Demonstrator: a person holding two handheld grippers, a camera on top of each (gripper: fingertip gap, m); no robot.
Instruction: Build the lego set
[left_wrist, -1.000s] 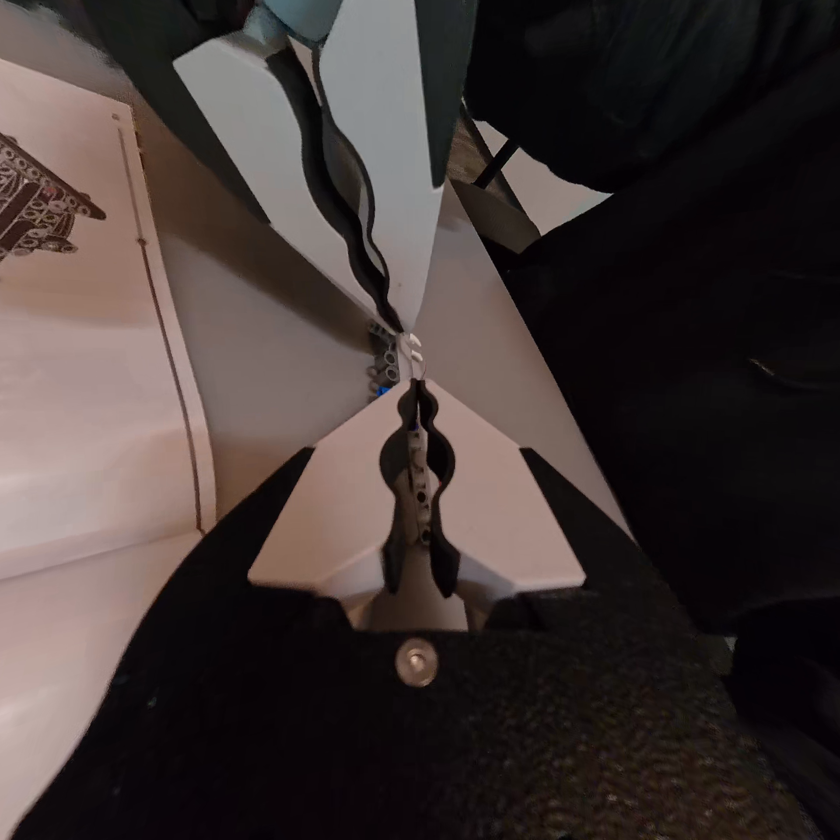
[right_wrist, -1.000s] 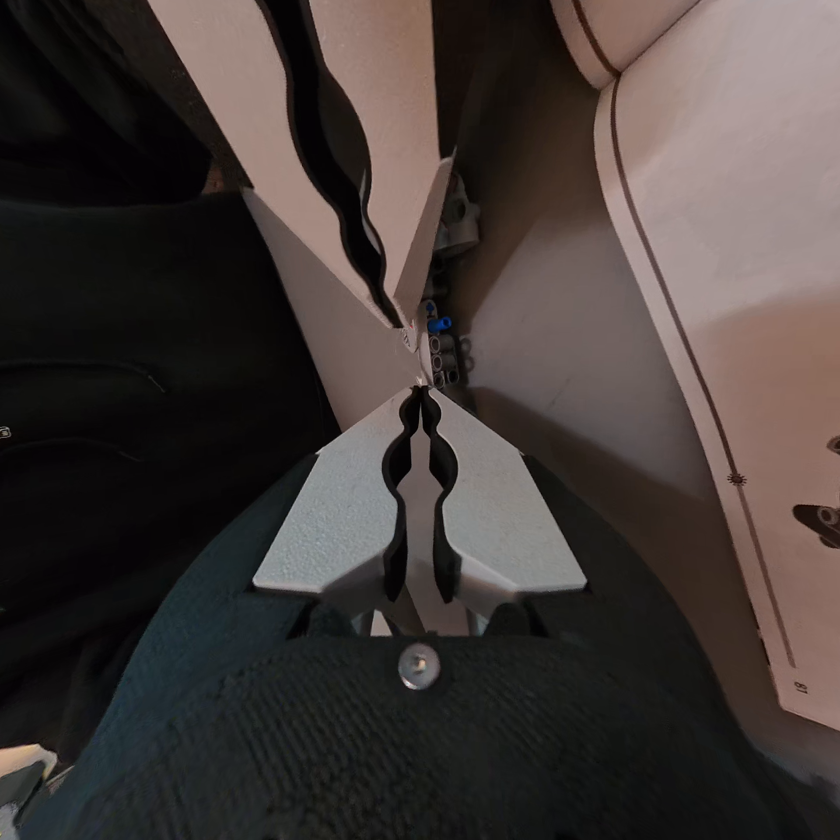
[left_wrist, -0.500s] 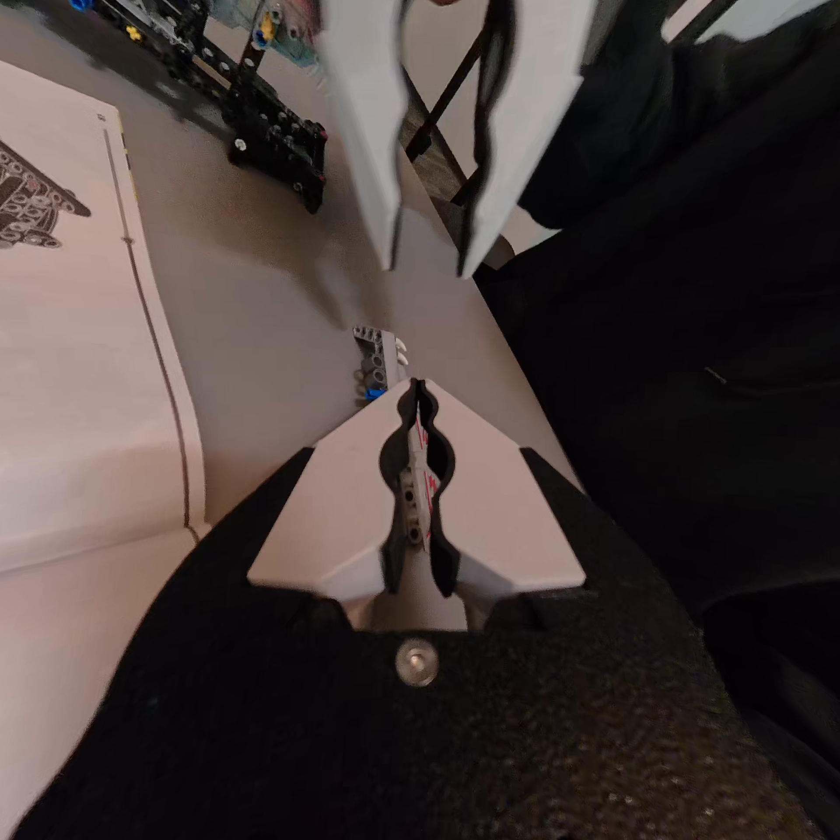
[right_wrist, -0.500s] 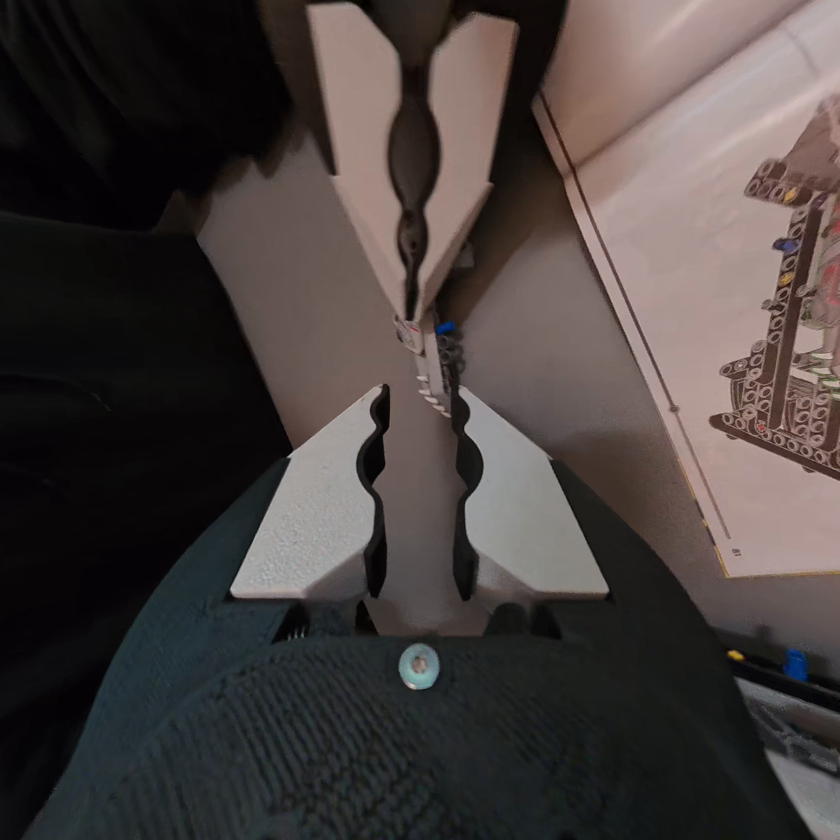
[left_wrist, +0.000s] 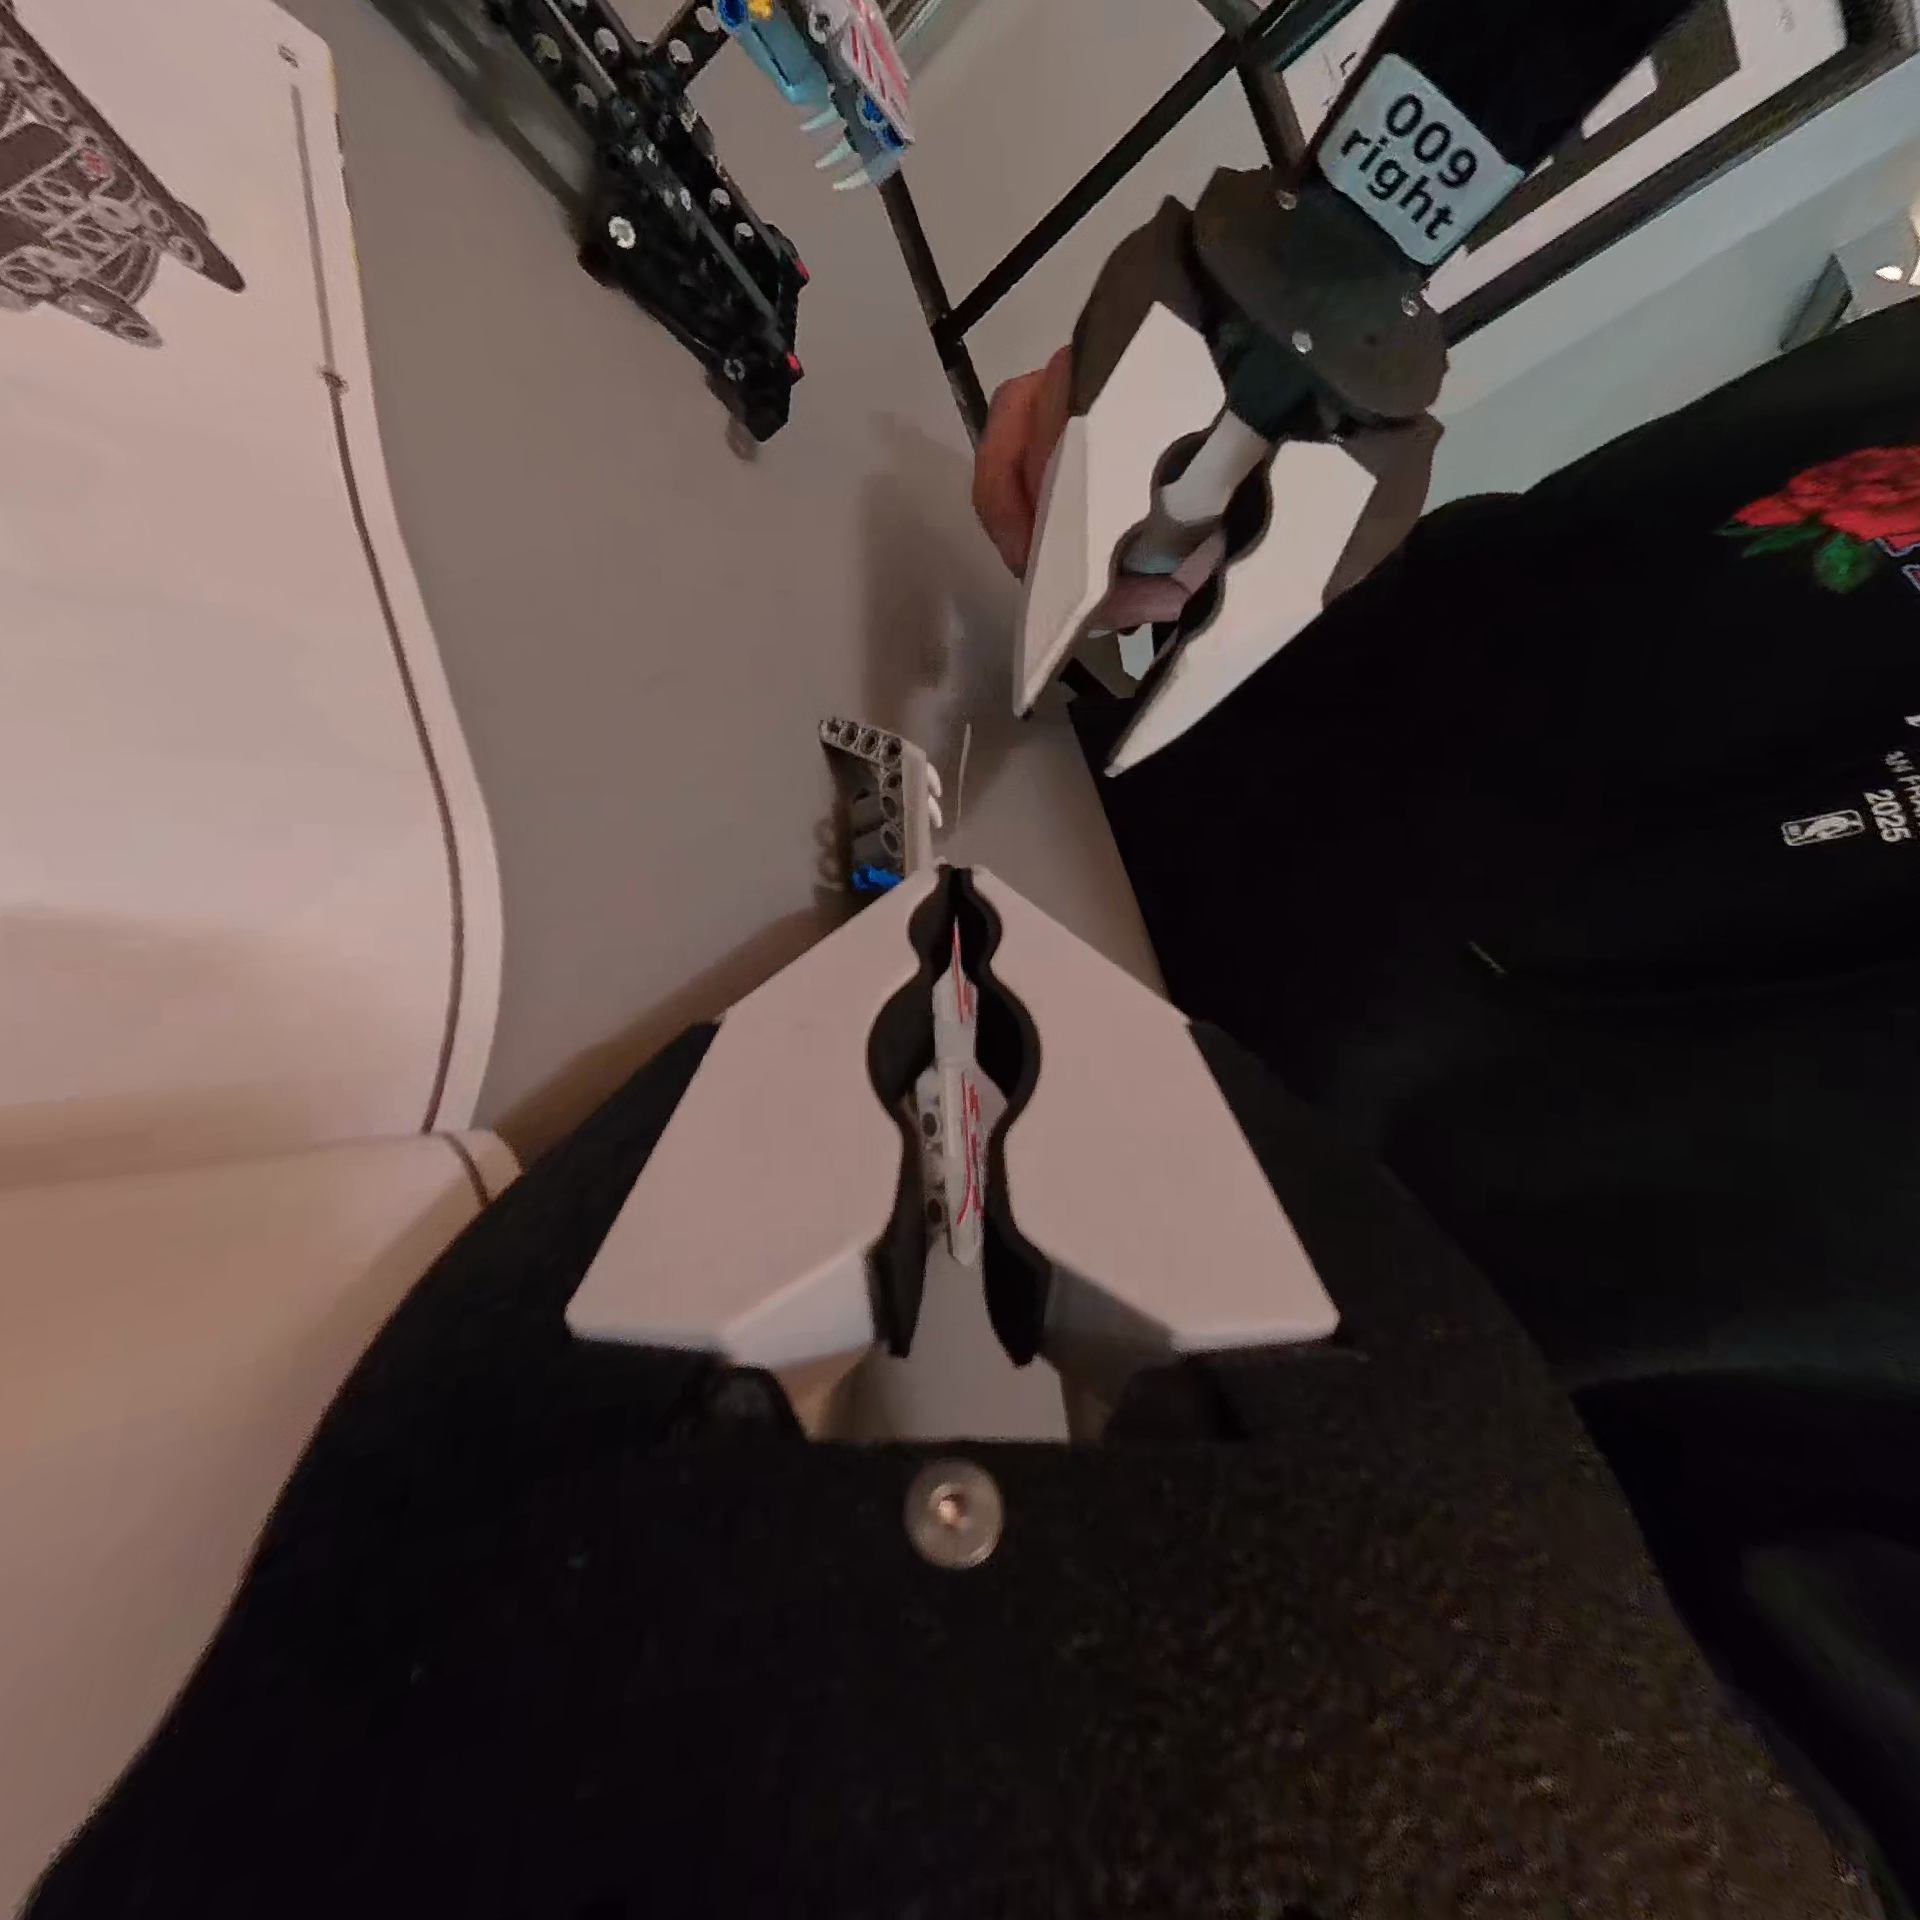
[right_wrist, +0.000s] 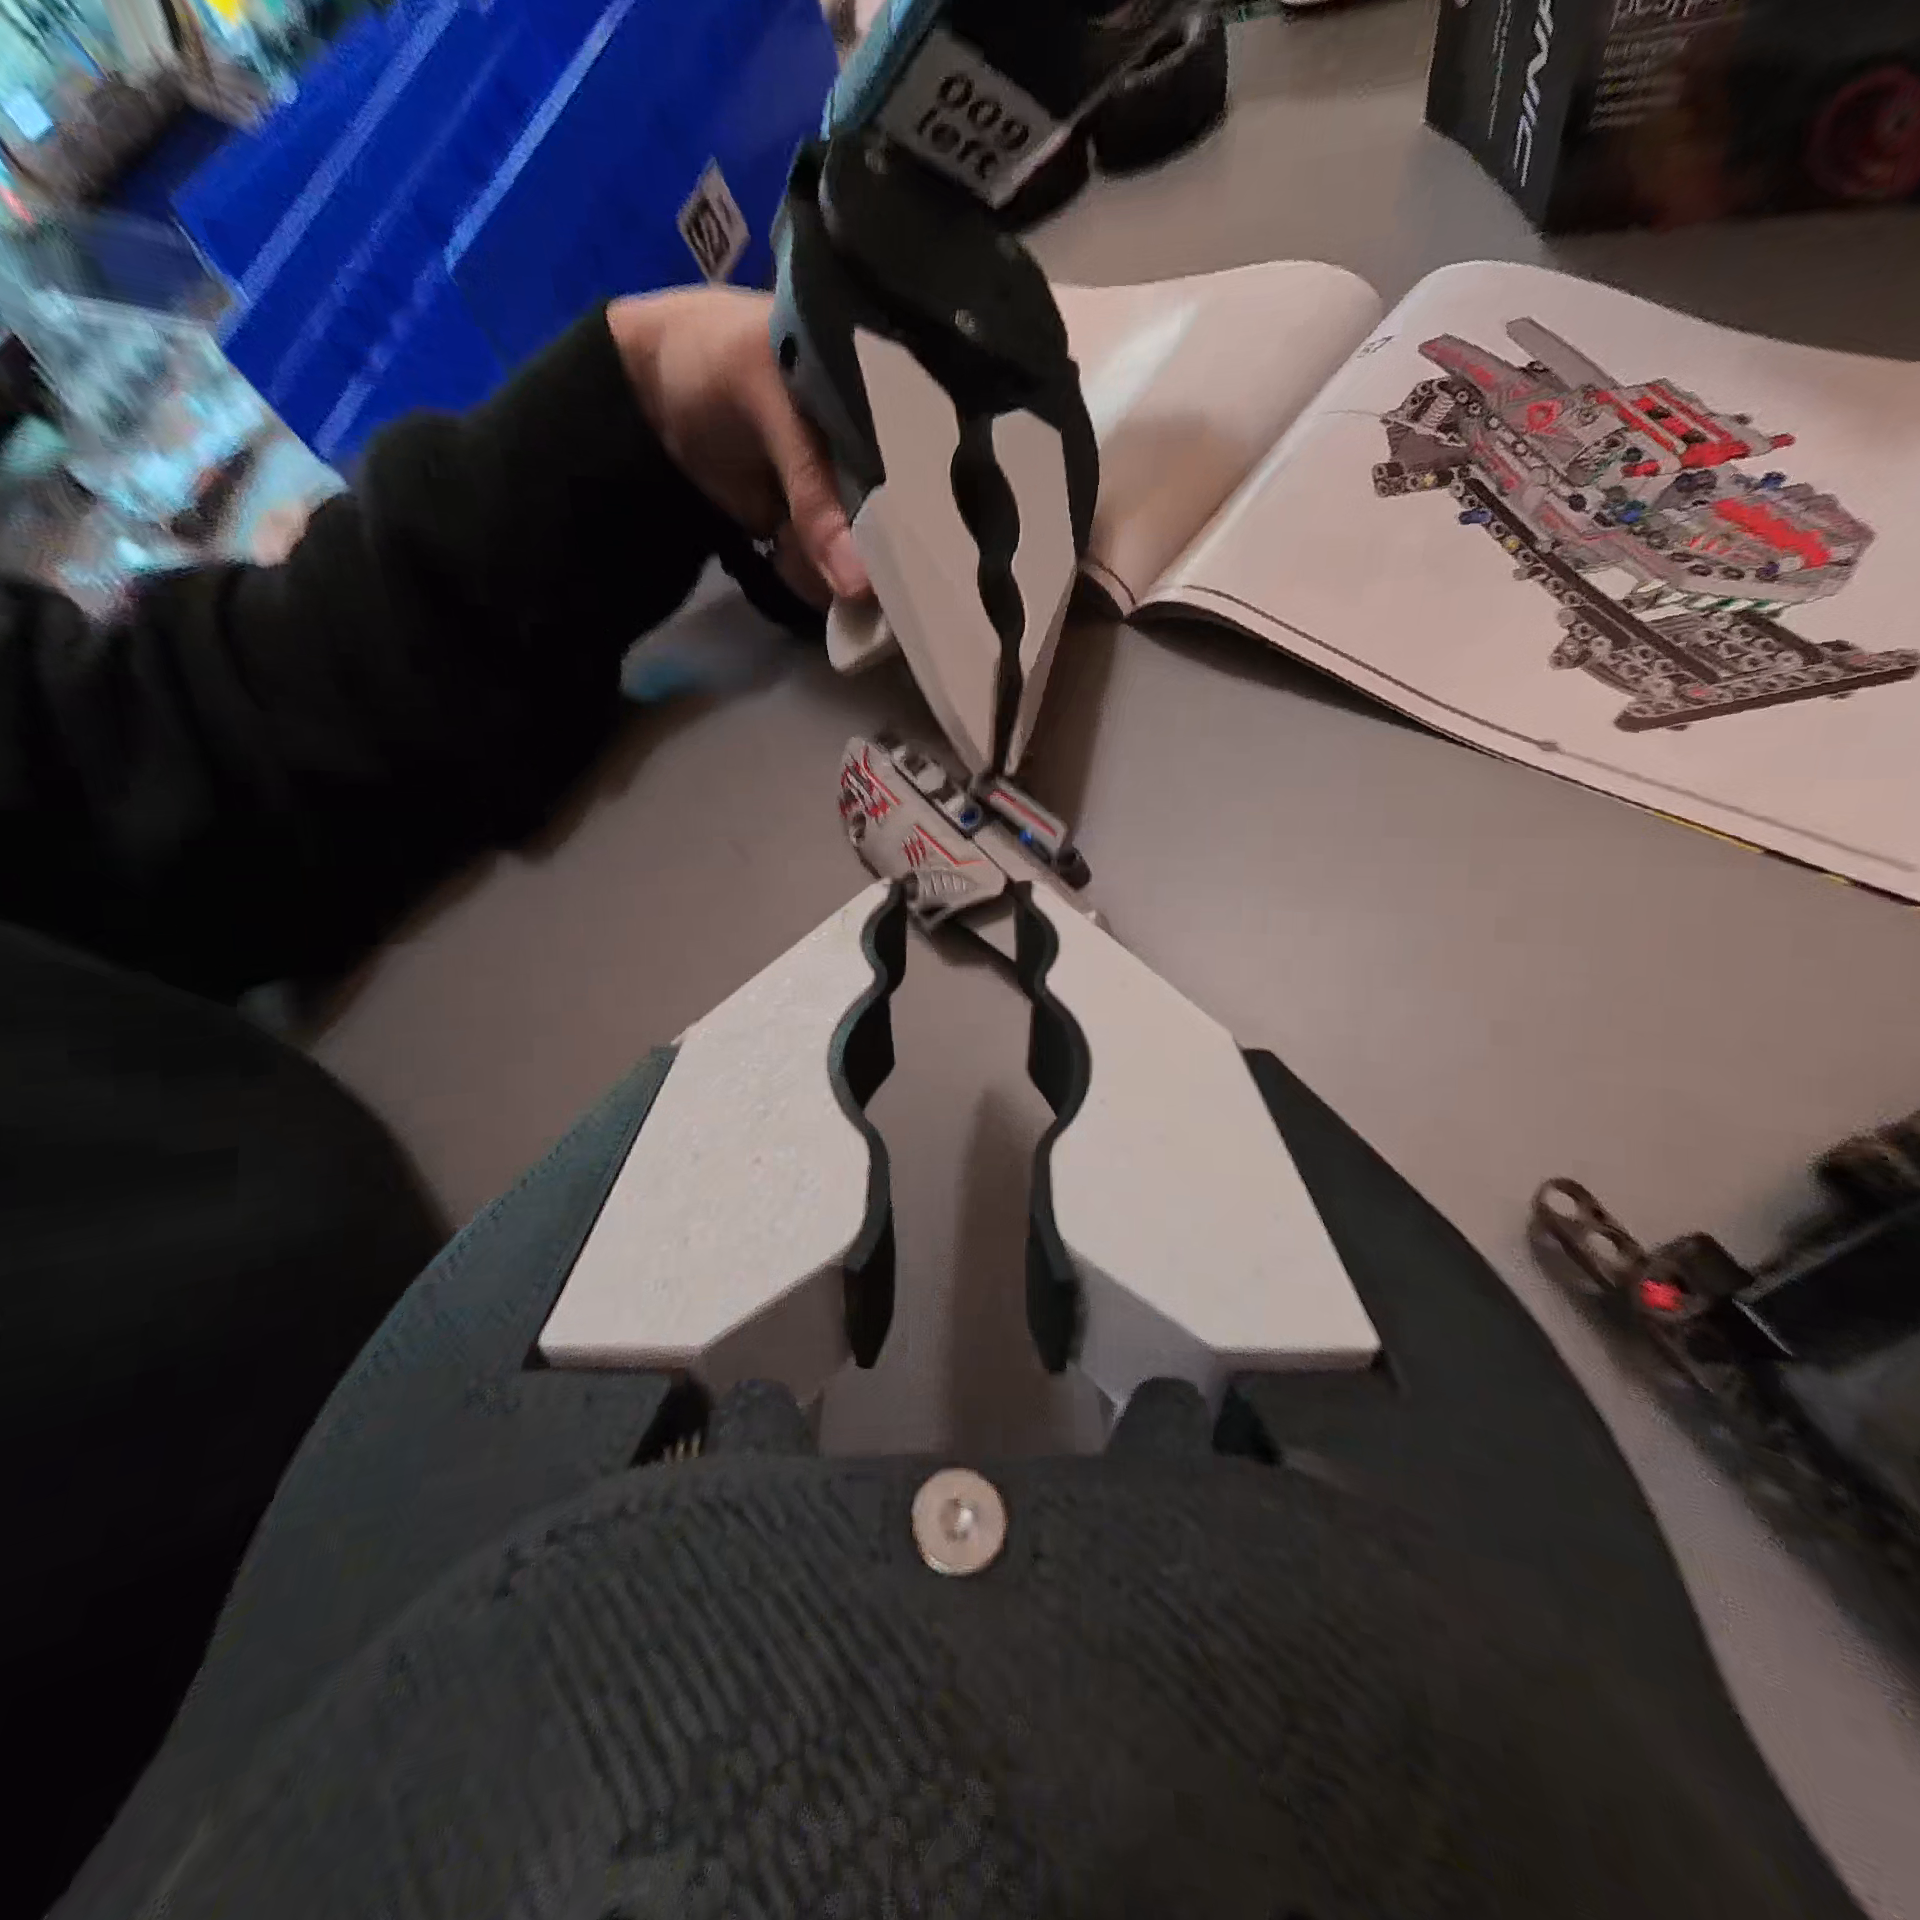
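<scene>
Left claw (left_wrist: 951, 883) pinches the grey-and-red lego subassembly (right_wrist: 935, 831) just above the bench (left_wrist: 623, 623), steadying it for work; right claw (right_wrist: 956, 904), spread and empty, sits just beside it. Instruction booklet (right_wrist: 1558, 582) lies open nearby for reference.

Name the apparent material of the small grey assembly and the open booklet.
Small grey assembly: likely hard moulded plastic, smooth with a slight sheen, with round pin holes and red printed markings. Open booklet: apparently paper with a soft sheen; its printed pages curve at the fold.
</scene>
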